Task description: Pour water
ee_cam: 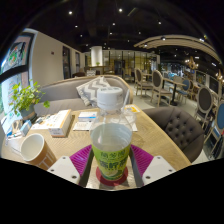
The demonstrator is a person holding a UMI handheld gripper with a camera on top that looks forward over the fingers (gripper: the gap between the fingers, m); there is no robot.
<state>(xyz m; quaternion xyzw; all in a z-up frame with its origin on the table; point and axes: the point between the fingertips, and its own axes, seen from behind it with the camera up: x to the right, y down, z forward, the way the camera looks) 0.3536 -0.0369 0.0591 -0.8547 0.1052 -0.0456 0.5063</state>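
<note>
One bottle (111, 140), white-capped with a green label, is gripped upright between the two fingers (82, 158) of the gripper (111, 170). One paper cup (37, 150) is seen tilted on the table (150, 130), just beside it.

Green-labelled bottle (111, 140) (white cap), magenta-padded fingers (80, 160), tan cup (37, 150).

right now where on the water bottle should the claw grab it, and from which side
Grip the water bottle at mid-body, on the green label, coming straight in from the near side. It stands upright on the table between the claw fingers, its round straight wall facing both pads; the white cap end is narrower. Whether they already press it is unclear.
</note>
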